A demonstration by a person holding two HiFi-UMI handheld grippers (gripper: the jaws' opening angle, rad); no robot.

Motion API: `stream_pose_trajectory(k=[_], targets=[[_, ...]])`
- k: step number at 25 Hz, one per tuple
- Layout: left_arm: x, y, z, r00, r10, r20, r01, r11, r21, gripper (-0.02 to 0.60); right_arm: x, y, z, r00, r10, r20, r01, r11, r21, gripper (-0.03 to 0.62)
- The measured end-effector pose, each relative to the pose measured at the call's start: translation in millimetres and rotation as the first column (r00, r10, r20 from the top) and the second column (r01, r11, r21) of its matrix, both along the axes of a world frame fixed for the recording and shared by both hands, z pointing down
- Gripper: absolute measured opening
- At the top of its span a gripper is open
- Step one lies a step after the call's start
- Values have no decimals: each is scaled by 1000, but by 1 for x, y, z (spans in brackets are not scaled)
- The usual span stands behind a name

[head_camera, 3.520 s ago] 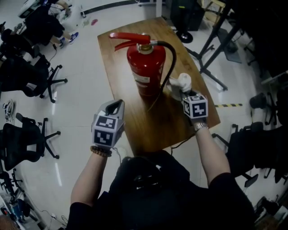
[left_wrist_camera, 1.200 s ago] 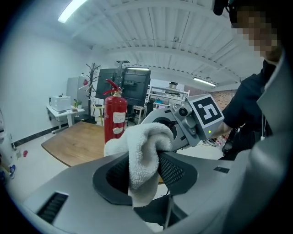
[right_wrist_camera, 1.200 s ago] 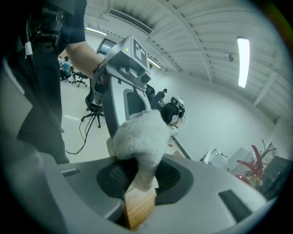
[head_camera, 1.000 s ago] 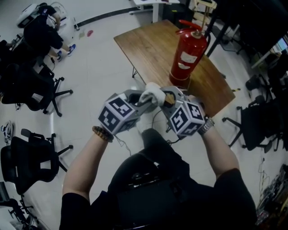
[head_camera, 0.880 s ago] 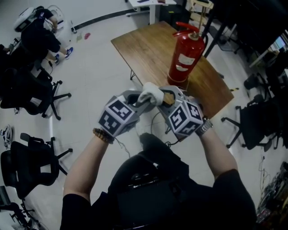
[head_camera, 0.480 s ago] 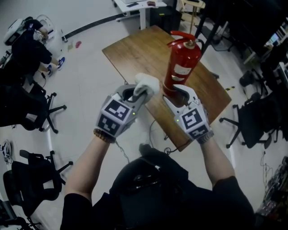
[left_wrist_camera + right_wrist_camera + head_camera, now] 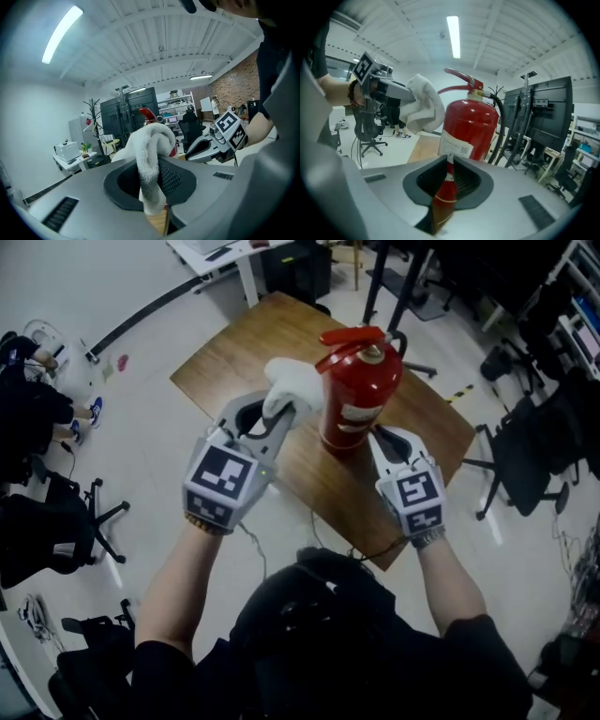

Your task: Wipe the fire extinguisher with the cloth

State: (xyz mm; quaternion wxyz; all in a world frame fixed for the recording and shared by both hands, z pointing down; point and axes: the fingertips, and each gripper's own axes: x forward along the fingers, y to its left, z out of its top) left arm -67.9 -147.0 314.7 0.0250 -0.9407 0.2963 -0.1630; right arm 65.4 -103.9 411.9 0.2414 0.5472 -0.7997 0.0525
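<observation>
A red fire extinguisher (image 7: 352, 399) stands upright on the wooden table (image 7: 234, 357). My left gripper (image 7: 267, 414) is shut on a white cloth (image 7: 292, 382), which it holds against the upper left side of the cylinder. In the left gripper view the cloth (image 7: 151, 150) bulges out of the jaws, hiding most of the extinguisher (image 7: 146, 112). My right gripper (image 7: 386, 439) is at the cylinder's lower right. Its jaws have just been closing and nothing is between them. In the right gripper view the extinguisher (image 7: 471, 126) stands just beyond the tips (image 7: 449, 164), with the cloth (image 7: 423, 110) to its left.
Black office chairs stand on the floor at the left (image 7: 47, 540) and at the right (image 7: 534, 465). A white desk (image 7: 225, 249) lies beyond the table. A thin cable (image 7: 375, 549) hangs by the table's near edge. The extinguisher's black hose (image 7: 501, 126) runs down its right side.
The cloth was held between both grippers near my body. The right gripper has let go, moved to the extinguisher's right and narrowed its jaws. The left has carried the cloth forward to the cylinder.
</observation>
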Motion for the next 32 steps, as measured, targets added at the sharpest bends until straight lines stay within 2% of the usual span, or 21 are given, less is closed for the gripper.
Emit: stream_pose_trajectory(k=[6, 11, 15, 18, 21, 24, 26, 28, 30, 31, 32], targets=[[-3, -21, -29, 997, 26, -70, -23, 999, 48, 52, 29, -14, 4, 996, 90, 0, -90, 996, -13, 43], [-9, -26, -56, 987, 63, -145, -55, 997, 57, 46, 45, -11, -1, 985, 173, -6, -173, 985, -9, 43], [-9, -35, -66, 982, 121, -143, -112, 992, 64, 44, 45, -3, -10, 970, 241, -6, -241, 970, 0, 43], [-7, -48, -66, 974, 163, -156, -161, 987, 29, 44, 36, 4, -17, 959, 284, -8, -284, 959, 9, 43], [2, -61, -56, 958, 223, -182, -236, 970, -52, 44, 29, 11, -27, 945, 328, -15, -328, 944, 26, 43], [14, -66, -43, 927, 294, -232, -330, 934, -135, 44, 22, 19, -36, 929, 369, -27, -368, 929, 41, 43], [24, -67, -37, 892, 341, -297, -405, 894, -192, 44, 16, 25, -41, 917, 397, -34, -396, 917, 49, 43], [34, -68, -33, 842, 381, -383, -494, 830, -261, 43, 12, 33, -44, 904, 426, -41, -424, 904, 54, 43], [43, -67, -28, 788, 405, -465, -577, 748, -326, 43, 8, 42, -44, 890, 454, -48, -451, 891, 58, 43], [47, -67, -25, 769, 411, -490, -605, 716, -349, 42, 7, 47, -45, 883, 467, -53, -464, 884, 60, 43], [49, -67, -21, 762, 418, -495, -618, 699, -360, 41, 6, 52, -45, 876, 479, -58, -476, 877, 61, 43]])
